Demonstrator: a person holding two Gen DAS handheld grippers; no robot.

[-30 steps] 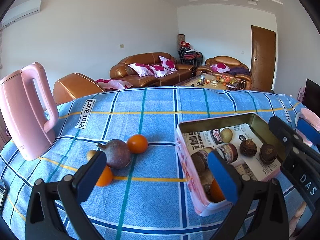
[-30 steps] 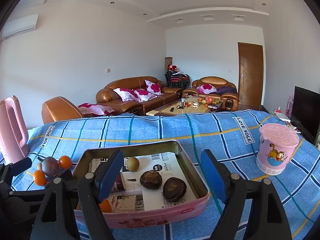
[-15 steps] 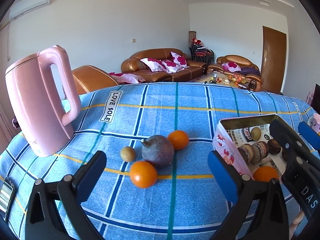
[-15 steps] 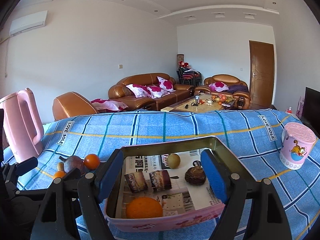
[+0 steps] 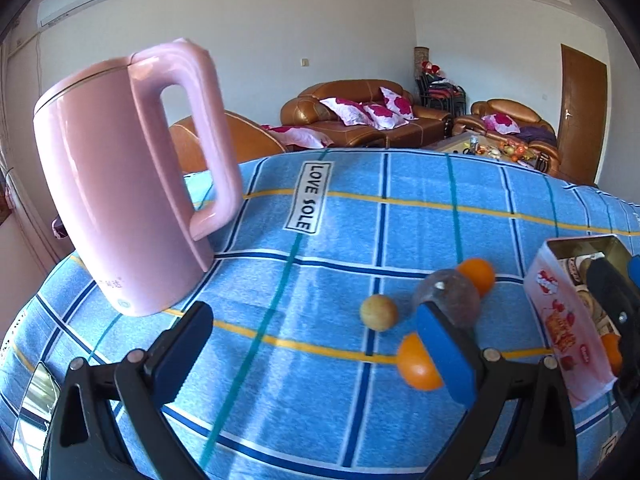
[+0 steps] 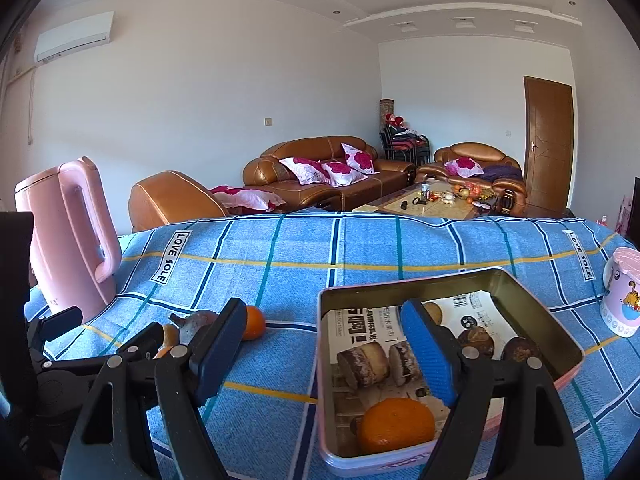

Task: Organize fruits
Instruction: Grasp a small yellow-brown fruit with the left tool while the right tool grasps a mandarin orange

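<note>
Pink tin (image 6: 524,292) long axis running near to far on the table (image 6: 360,248), orange (image 6: 396,424) at its near end, both tools, left tool (image 5: 316,344) and right tool (image 6: 324,340), released, holding nothing

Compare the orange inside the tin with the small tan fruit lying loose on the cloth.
The orange is bright orange; the tan fruit is dull yellowish-brown. The orange lies inside the tin, on its printed paper lining, while the tan fruit rests on the blue checked cloth outside it. The orange seems larger. Both are round, and neither is gripped.
</note>
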